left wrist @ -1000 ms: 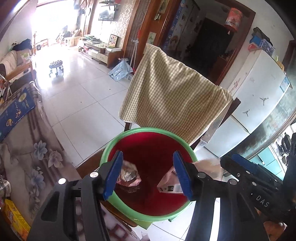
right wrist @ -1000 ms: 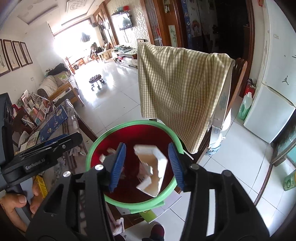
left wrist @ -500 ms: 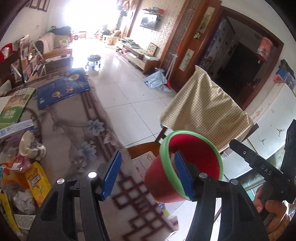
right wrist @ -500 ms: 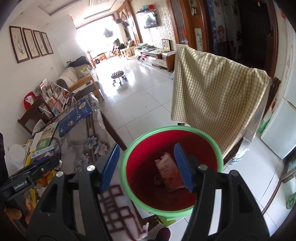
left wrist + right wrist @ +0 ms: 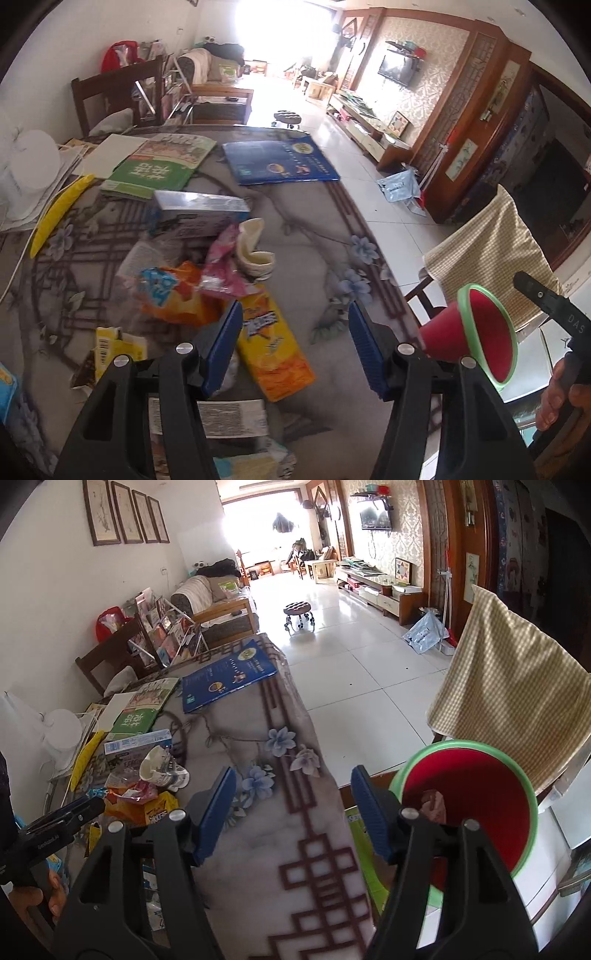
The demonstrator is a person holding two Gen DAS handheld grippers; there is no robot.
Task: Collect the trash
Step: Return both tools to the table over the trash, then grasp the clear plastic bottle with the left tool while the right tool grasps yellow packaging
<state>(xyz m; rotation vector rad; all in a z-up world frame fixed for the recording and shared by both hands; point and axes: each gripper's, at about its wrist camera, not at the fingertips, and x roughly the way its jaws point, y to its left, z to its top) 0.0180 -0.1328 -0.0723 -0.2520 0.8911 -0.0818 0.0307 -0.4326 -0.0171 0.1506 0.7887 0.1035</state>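
Observation:
A red bin with a green rim (image 5: 469,805) stands past the table's right edge, with some trash (image 5: 434,805) inside; it also shows in the left wrist view (image 5: 480,328). Trash lies on the table: a yellow snack bag (image 5: 271,350), an orange wrapper (image 5: 177,295), a pink wrapper (image 5: 221,266), a crushed paper cup (image 5: 255,247) and a torn yellow carton (image 5: 114,347). My left gripper (image 5: 293,347) is open and empty, just above the yellow bag. My right gripper (image 5: 291,812) is open and empty over the table's edge, left of the bin.
A blue book (image 5: 277,162), a green book (image 5: 162,166), a boxed carton (image 5: 195,214) and a white jug (image 5: 29,173) lie further back on the table (image 5: 314,236). A chair draped with a checked cloth (image 5: 509,686) stands behind the bin.
Both grippers swung left from above the bin to over the table. The white piece between the right gripper's fingers a second ago is gone; the bin now sits at the right.

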